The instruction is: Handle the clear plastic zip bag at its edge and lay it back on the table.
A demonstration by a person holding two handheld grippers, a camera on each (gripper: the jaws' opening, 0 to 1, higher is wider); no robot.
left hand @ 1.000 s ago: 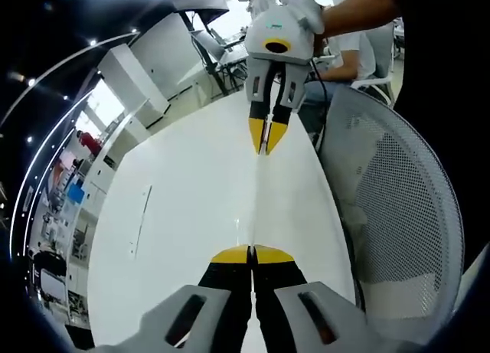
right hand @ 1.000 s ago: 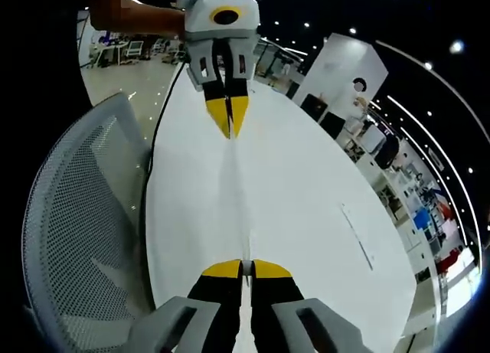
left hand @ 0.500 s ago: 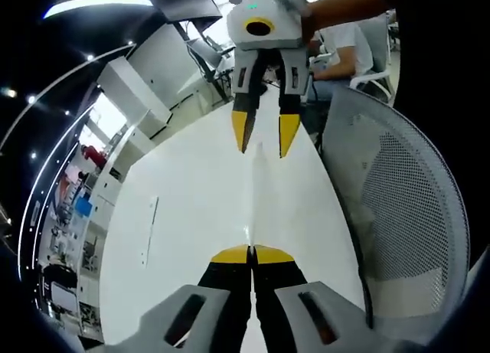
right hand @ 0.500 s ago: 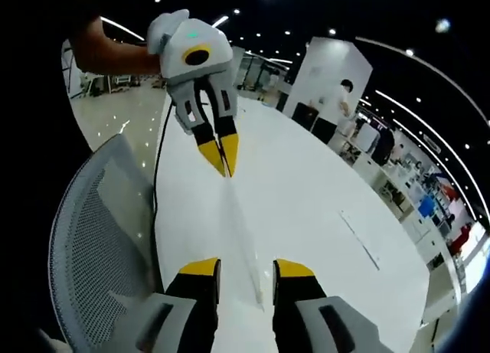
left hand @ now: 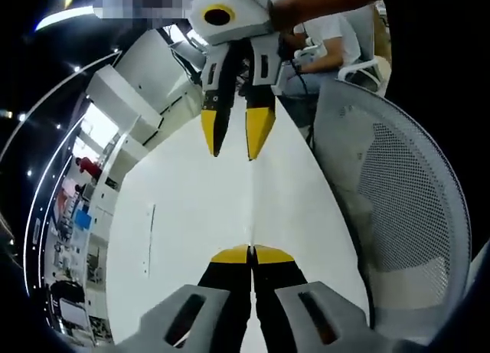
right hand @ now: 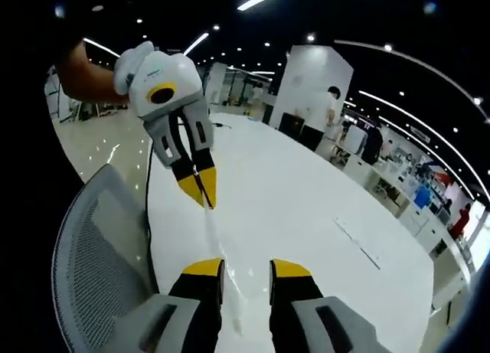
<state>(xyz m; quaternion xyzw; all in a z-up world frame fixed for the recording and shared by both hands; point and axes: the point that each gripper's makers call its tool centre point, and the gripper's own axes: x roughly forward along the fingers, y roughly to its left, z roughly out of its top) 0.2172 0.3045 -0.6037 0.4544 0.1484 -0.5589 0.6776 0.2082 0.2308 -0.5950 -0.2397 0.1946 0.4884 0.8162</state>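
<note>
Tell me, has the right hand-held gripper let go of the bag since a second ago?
Yes. The right hand-held gripper opened; the bag hangs from the shut left hand-held gripper.

Your left gripper pinches the clear bag's edge above the white table. Your right gripper gapes beyond it.

Left gripper pinching with yellow tips pressed together, also seen in the right gripper view, gripped by a bare forearm. Right gripper hanging with jaws parted, tips well apart, pointing down.
</note>
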